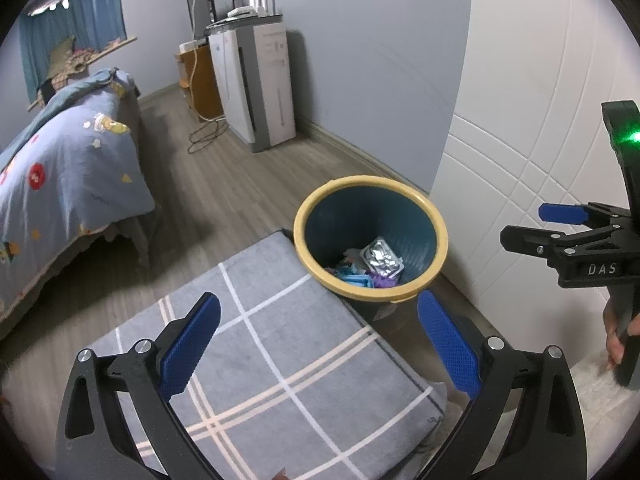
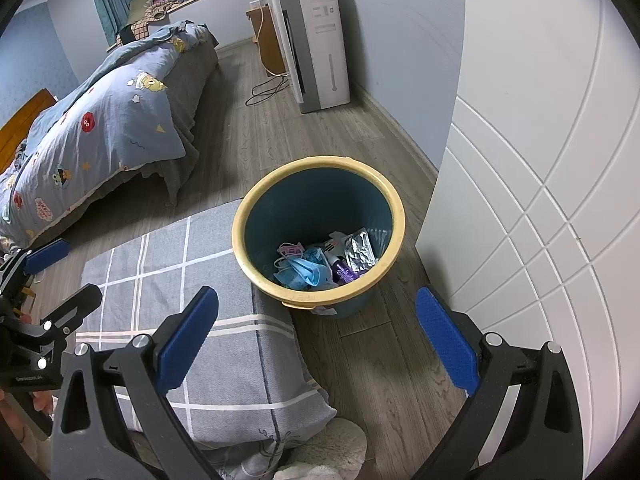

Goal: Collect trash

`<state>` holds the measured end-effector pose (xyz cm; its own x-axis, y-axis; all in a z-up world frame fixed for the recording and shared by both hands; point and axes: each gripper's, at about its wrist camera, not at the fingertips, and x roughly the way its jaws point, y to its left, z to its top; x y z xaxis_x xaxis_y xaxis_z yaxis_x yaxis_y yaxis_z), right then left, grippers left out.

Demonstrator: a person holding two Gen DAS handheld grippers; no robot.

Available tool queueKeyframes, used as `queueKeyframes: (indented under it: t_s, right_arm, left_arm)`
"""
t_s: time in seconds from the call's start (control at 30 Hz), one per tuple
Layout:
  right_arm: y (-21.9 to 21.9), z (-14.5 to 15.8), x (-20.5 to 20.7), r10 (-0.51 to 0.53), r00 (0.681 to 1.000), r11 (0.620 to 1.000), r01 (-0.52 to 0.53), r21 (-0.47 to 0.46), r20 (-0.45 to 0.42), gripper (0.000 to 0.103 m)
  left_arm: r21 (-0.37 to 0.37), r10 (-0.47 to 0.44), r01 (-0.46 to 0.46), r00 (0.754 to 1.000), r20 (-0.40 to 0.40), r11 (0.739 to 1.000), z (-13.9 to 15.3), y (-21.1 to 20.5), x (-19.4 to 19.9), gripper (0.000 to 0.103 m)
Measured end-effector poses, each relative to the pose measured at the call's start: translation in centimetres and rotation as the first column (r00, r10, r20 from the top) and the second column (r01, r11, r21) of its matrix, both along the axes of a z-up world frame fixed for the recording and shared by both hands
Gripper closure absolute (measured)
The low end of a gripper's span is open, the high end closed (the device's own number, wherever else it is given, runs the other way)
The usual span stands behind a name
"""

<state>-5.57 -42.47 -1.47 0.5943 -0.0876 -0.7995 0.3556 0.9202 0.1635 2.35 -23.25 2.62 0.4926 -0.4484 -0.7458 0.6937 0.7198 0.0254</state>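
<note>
Left wrist view, nearest first: the left gripper (image 1: 318, 342) has its blue-padded fingers spread wide with nothing between them, poised over a grey checked cushion (image 1: 264, 364) that lies on the wooden floor (image 1: 224, 184). Just past the cushion's far right corner stands the trash bin (image 1: 436, 252), dark blue with a yellow rim, touching or nearly touching the cushion's edge. Inside it, on the bottom, lie a crumpled silver foil pack (image 1: 382, 261), something light blue and something purple, all small and partly hidden by the rim. At the right edge of this view the right gripper (image 1: 532, 226) shows from the side, held by a hand (image 1: 618, 344), close to the white panelled wardrobe door (image 1: 532, 120). From the right wrist view, the right gripper (image 2: 317, 332) is likewise wide apart and empty, with the cushion (image 2: 168, 300) under its left finger and bare floor (image 2: 384, 360) under the rest. The trash bin (image 2: 256, 204) sits just ahead, holding a blue face mask (image 2: 302, 272), a purple item (image 2: 345, 271) and the foil pack (image 2: 360, 254). The left gripper (image 2: 66, 274) appears at the left edge of this view, also spread. Farther off, a bed (image 2: 112, 136) with a patterned blue duvet lies to the left, and a white appliance (image 2: 316, 40) stands against the far wall.
</note>
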Motion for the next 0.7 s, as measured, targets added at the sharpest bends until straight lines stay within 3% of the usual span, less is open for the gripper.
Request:
queueKeyframes:
  t_s: [0.33,0.57,0.7]
  right_arm:
    - [0.09,-0.08,-0.09,-0.002,1.000,1.000,0.002,0.004,-0.005,0.006]
    - [0.33,-0.04,-0.22,-0.006,1.000,1.000,0.006,0.007,-0.008,0.006]
    - [0.23,-0.04,-0.18,-0.005,1.000,1.000,0.005,0.008,-0.008,0.006]
  left_arm:
    - [-0.010,0.006,-0.006,1.000,-0.022,1.000,-0.06,-0.01,0.23,0.005]
    - [0.027,0.013,-0.014,0.999,0.040,1.000,-0.09,-0.25,-0.04,0.005]
    - [0.007,-0.009,0.009,1.000,0.019,1.000,-0.03,-0.17,-0.01,0.005]
